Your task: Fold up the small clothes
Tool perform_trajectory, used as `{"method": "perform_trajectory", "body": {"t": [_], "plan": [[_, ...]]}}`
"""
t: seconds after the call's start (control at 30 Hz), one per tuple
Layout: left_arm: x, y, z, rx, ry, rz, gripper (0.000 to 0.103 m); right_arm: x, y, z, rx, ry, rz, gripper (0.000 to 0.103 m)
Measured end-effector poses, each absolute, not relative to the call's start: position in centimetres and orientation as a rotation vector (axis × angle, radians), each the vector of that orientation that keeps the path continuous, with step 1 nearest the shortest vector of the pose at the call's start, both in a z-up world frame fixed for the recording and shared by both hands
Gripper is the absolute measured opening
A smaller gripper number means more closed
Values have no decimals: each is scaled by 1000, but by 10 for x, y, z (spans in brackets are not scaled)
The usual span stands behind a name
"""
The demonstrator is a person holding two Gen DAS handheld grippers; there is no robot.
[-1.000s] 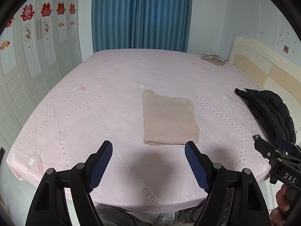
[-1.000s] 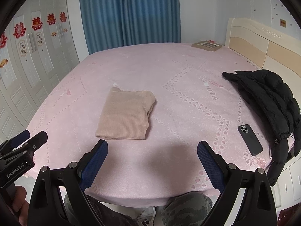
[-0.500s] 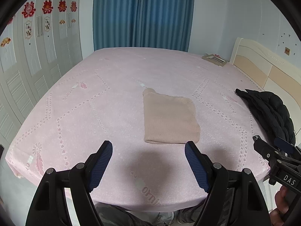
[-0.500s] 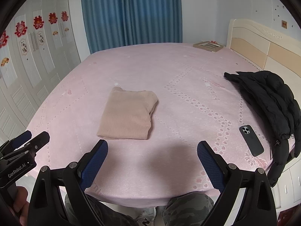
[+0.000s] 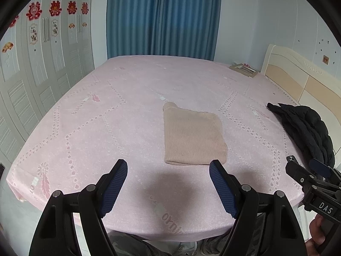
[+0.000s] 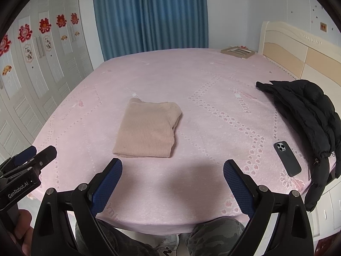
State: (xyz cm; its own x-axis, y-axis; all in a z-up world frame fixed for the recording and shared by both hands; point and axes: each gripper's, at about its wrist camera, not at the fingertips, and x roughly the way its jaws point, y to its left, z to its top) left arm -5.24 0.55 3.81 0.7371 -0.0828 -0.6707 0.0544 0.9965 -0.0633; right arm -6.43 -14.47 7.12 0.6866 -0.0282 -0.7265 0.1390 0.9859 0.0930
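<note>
A beige ribbed knit garment (image 5: 192,136) lies folded into a neat rectangle on the pink bed (image 5: 106,128); it also shows in the right wrist view (image 6: 148,129). My left gripper (image 5: 168,166) is open and empty, held above the near edge of the bed, short of the garment. My right gripper (image 6: 172,165) is open and empty too, held back from the garment at the near edge. Each gripper shows at the edge of the other's view.
A black puffer jacket (image 6: 307,111) lies on the right side of the bed, with a dark phone (image 6: 286,159) beside it. A flat framed item (image 6: 237,52) lies at the far right corner. A headboard (image 6: 298,51) is on the right, white wardrobes on the left.
Both grippers have drawn back and risen slightly from the bed; the folded garment has not moved. Both stay open.
</note>
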Motion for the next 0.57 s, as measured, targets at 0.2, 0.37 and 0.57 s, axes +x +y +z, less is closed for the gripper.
{"method": "perform_trajectory", "body": {"t": [0.2,0.37,0.57], "plan": [[-52,7,41,-31,732,-72,78,-63,-142,71,138,803,-94,94],[-51,13,43,-43,727,-72,78,-61,-140,70,138,809,-96,94],[-48,17,44,-49,723,-75,78,-60,-139,71,136,807,-96,95]]}}
